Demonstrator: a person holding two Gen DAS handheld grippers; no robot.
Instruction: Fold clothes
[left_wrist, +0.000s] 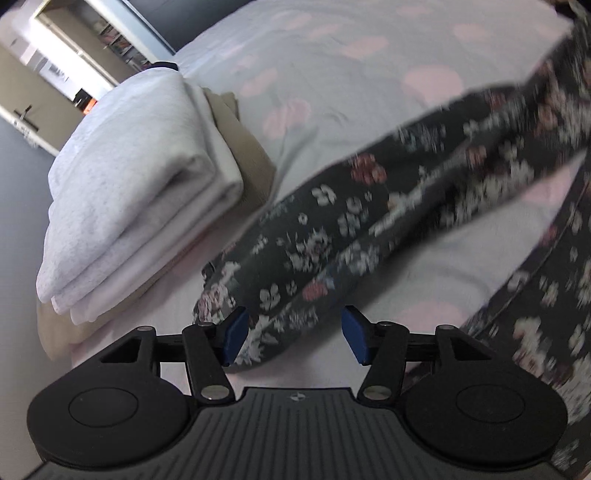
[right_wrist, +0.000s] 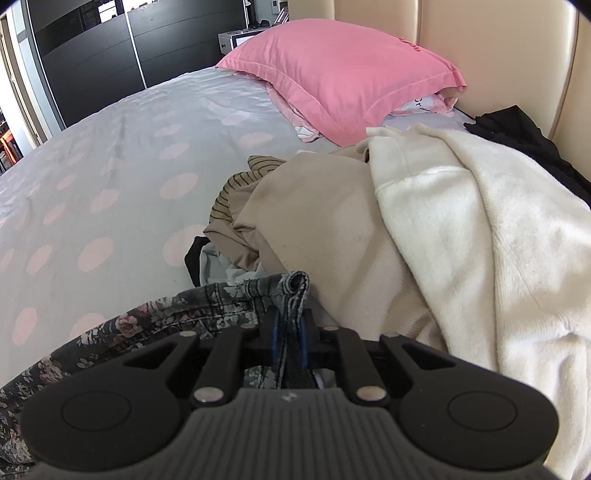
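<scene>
though pink pillow (right_wrist: 343, 74) bears red writing, unreadable; floral trousers (right_wrist: 221, 299) unlabelled

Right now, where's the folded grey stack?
Left wrist view, left side: the folded grey stack sits on the bed, beside the floral garment.

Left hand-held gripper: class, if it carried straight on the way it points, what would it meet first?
Most likely the dark floral garment, lying between the open left hand-held gripper fingers; depth is unclear.
</scene>
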